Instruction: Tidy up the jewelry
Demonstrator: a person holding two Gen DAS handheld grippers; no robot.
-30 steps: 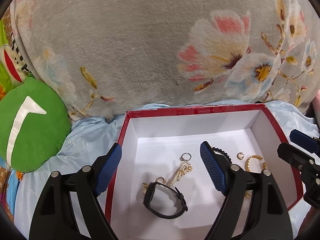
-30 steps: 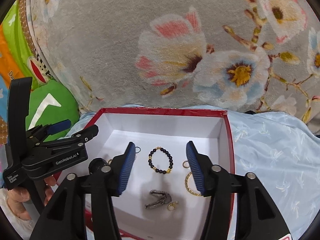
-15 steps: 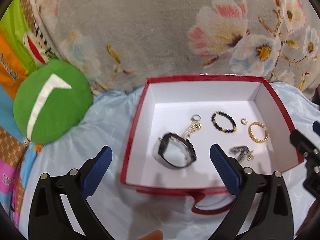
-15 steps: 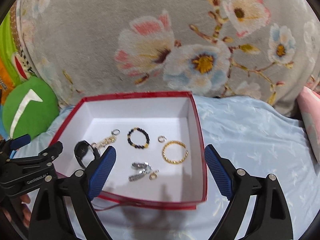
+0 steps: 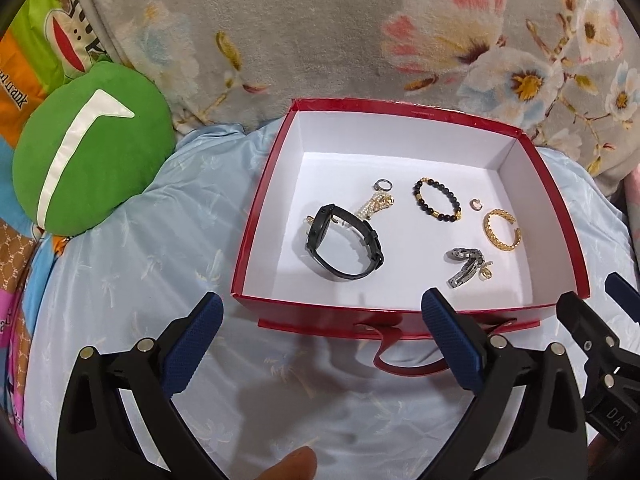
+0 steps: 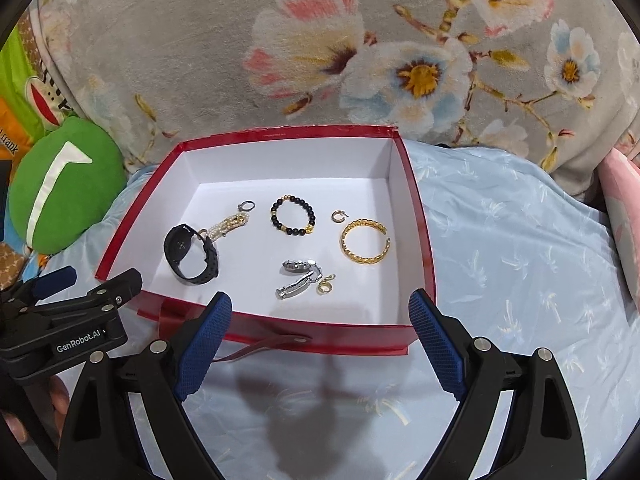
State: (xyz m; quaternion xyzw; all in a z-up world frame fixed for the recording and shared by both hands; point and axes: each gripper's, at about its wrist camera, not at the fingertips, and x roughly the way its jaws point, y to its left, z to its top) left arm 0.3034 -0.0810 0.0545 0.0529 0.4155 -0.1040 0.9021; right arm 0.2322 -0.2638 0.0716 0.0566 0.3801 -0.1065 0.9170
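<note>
— Red card box (image 6: 416,216), white inside, sitting on the pale blue bed cover (image 6: 520,248). All the jewelry I can see is already lying on its floor.

— What's in there, piece by piece?

— At the left a black watch (image 6: 191,254), standing on its strap, with a pearl chain (image 6: 230,225) just behind it and a small grey ring (image 6: 246,205) past that. In the middle a bead bracelet (image 6: 292,215), black with gold spacers. To the right a tiny hoop (image 6: 337,216) and a gold cuff (image 6: 364,242). Nearest the front wall, a steel band (image 6: 301,276), folded up, touching a little gold ring (image 6: 324,287).

— And the tools?

— Left tool (image 5: 320,344) has its blue pads wide apart, nothing between them, hanging in front of the box's near wall. Right tool (image 6: 320,344) is the same: spread, empty, short of the rim. (You can see each one's black frame poking into the other's view.)

— So is it done?

— Gathered, I'd say, rather than finished. Nothing lies loose on the cover as far as either camera shows, so the collecting looks complete. The pieces are mostly spaced apart, but the pearl chain crowds the watch, and the steel band and its ring are in a heap. Those two spots are what's left, if tidying goes that far. There's also a red strap (image 5: 404,356) trailing out under the front, maybe part of a lid or closure; I can't tell.
</note>
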